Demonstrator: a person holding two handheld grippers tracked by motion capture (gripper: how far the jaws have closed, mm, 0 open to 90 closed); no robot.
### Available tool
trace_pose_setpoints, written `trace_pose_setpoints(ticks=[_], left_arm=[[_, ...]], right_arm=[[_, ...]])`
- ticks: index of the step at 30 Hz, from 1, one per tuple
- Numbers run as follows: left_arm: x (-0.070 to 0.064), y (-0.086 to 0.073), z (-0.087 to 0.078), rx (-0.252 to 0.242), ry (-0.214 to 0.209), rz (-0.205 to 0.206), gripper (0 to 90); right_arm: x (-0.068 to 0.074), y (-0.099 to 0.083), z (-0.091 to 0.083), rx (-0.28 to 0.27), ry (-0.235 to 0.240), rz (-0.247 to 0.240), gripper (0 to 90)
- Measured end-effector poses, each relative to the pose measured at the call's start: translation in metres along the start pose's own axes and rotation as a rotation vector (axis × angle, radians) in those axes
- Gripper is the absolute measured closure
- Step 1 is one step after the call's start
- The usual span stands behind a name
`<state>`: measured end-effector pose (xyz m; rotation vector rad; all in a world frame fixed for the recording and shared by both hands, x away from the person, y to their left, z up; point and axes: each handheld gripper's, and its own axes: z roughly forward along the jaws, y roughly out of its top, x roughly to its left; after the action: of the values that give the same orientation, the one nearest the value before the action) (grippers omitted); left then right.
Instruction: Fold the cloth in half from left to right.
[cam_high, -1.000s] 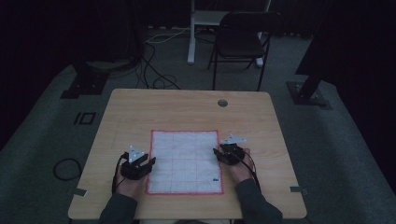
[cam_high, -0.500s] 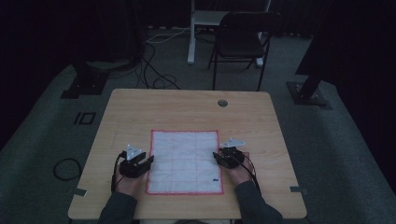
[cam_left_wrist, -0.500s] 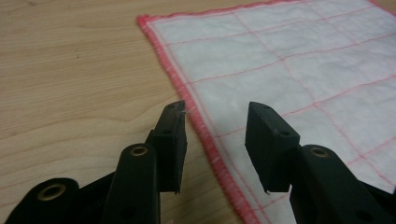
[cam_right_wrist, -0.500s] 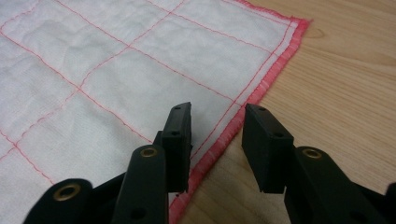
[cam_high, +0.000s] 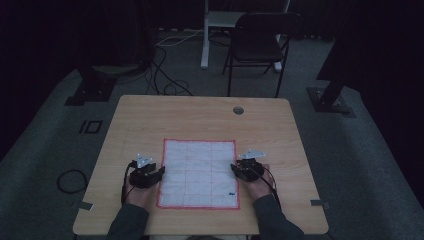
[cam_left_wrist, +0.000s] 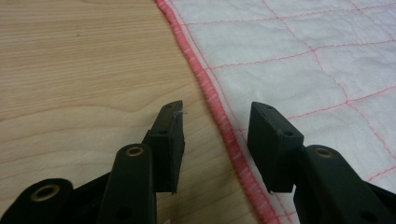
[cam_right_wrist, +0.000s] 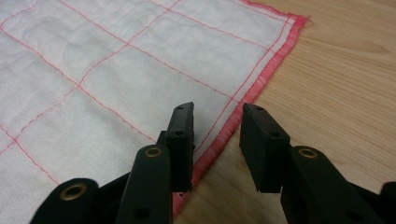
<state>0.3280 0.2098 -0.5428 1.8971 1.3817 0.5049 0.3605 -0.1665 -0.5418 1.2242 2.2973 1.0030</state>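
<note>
I am looking into a dark room with grey carpet, where a black folding chair (cam_high: 260, 42) is standing well beyond my jaws and cables (cam_high: 162, 75) are trailing over the floor beside it. Nearer, the light wooden table (cam_high: 200, 117) is carrying the work, with a small round grommet (cam_high: 238, 110) sitting far ahead of both grippers. The white cloth (cam_high: 199, 172) with its red stitched grid is lying flat on the table, directly between my two tools. I am holding the left gripper (cam_high: 161, 171) at the cloth's left border; in the left gripper view its jaws are standing wide, straddling the red hem (cam_left_wrist: 219, 116), one jaw over bare wood and the other over the white cloth. I am holding the right gripper (cam_high: 233, 170) at the opposite border; in the right gripper view its jaws are parted more narrowly, again straddling the hem, with the cloth's far corner (cam_right_wrist: 299, 21) lying ahead of the jaws and to their right.
</note>
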Motion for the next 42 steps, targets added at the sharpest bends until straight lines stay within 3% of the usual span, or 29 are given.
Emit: trace_pose_setpoints(ticks=[8,10,12,16,22,23,24,27,34,42], left_arm=[[-0.017,0.003,0.008,0.006,0.045,0.076,55.1],[-0.019,0.004,0.008,0.007,0.048,0.066,56.6],[-0.02,0.004,0.008,0.013,0.048,0.062,63.5],[-0.023,0.008,0.008,0.032,0.039,0.021,70.3],[-0.021,0.008,0.009,0.034,-0.002,-0.006,83.5],[-0.019,0.008,0.009,0.036,-0.032,-0.024,84.4],[-0.019,0.008,0.009,0.036,-0.032,-0.024,84.8],[-0.013,0.007,0.008,0.026,-0.085,-0.067,86.0],[-0.013,0.013,-0.001,-0.022,-0.115,-0.063,86.7],[-0.022,0.03,-0.016,-0.079,-0.196,-0.051,86.8]], right_arm=[[-0.001,-0.003,-0.003,-0.007,0.003,0.0,65.2],[0.0,-0.004,-0.003,-0.008,0.001,0.0,65.2],[0.0,-0.004,-0.003,-0.008,0.001,0.0,65.2],[0.0,-0.004,-0.003,-0.009,0.002,0.001,65.1],[-0.001,-0.004,-0.002,-0.011,0.004,0.002,65.0],[-0.001,-0.004,-0.002,-0.011,0.006,0.002,64.9],[-0.001,-0.004,-0.003,-0.011,0.005,0.003,64.9],[0.0,-0.004,-0.003,-0.015,0.001,0.006,64.7],[-0.002,-0.003,-0.008,-0.031,-0.006,0.007,63.4],[-0.002,-0.005,-0.017,-0.023,-0.022,-0.03,62.0]])
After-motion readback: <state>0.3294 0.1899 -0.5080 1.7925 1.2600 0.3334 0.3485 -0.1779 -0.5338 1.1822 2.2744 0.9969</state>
